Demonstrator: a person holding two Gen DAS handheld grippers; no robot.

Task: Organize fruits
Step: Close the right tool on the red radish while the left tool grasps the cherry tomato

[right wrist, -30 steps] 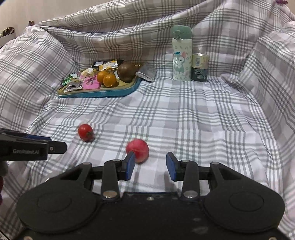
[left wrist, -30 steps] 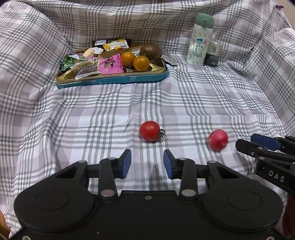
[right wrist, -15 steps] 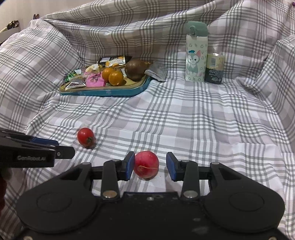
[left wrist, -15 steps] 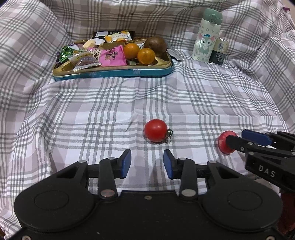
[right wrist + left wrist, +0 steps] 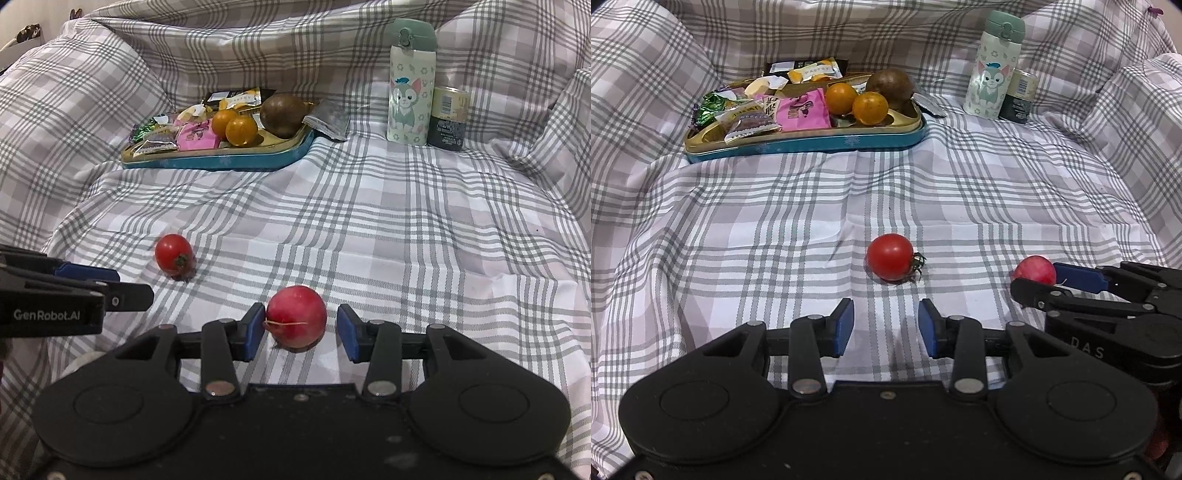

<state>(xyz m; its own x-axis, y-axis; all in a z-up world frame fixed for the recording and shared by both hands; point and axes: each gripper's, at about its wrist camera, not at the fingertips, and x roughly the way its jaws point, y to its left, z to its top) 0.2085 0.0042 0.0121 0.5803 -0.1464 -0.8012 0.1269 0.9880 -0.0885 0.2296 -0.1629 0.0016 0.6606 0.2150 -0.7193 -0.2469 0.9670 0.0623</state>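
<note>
Two small red fruits lie loose on the checked cloth (image 5: 960, 192) in front of me. My right tongs (image 5: 301, 328) have just been opening: the pink-red round fruit (image 5: 296, 316) sits between their blue pads, the left pad touching its skin, the right pad standing clear of it, so I read them as apart and not clamped. In the left wrist view the same fruit (image 5: 1034, 270) shows at the tip of the right tongs (image 5: 1047, 282), still resting on the cloth.

My left tongs (image 5: 886, 326) are apart with nothing between them, hanging just short of the cherry tomato (image 5: 890, 256), whose green stalk points to the right. From the right wrist view the tomato (image 5: 173, 254) lies up and left of the pink-red fruit, the two well apart, with the left tongs (image 5: 125, 286) reaching in from the left edge near it.

Farther back a teal-sided tin tray (image 5: 812, 142) with a gold rim holds two orange fruits (image 5: 870, 107), touching one another, a brown round fruit (image 5: 890, 88) behind them, and wrapped sweets (image 5: 801, 109) across its left part. Right of the tray stand a pale cartoon-cat bottle (image 5: 993, 66) and a small dark can (image 5: 1019, 96), side by side.
</note>
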